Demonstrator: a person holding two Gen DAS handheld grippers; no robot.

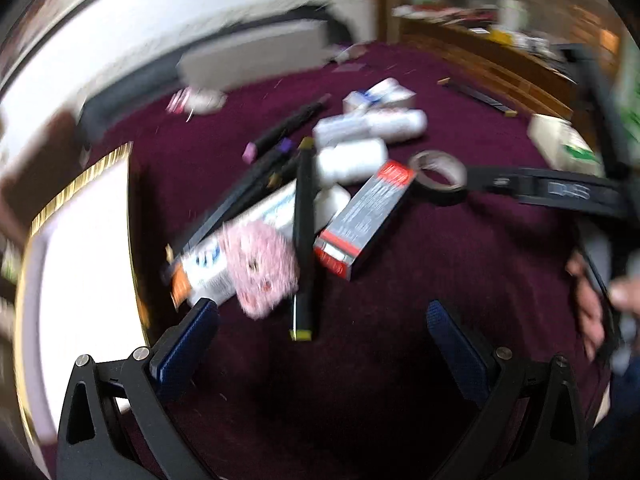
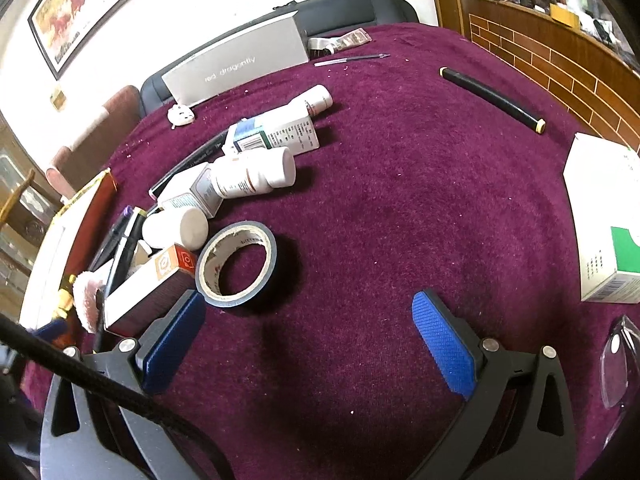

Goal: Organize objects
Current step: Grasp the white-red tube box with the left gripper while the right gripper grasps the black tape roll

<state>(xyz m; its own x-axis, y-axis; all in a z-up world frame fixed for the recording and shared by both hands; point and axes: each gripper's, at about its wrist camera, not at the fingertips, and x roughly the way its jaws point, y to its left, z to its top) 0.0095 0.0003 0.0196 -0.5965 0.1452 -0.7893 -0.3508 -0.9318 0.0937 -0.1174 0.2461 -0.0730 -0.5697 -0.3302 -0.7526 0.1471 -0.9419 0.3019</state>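
Marker (image 1: 303,236) upright in view, tape roll (image 2: 236,264) flat

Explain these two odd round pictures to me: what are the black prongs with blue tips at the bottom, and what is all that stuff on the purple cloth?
No robot here: a person holds a two-finger gripper in each hand, with a fisheye camera on each looking forward along its fingers. One picture is from the left gripper, blurred by motion; the other from the right gripper. Both are open and hold nothing. On the purple cloth lies a jumble: a tape roll, white bottles, small cartons, black markers, and a red and grey box. A larger white and green box sits apart, to the right.
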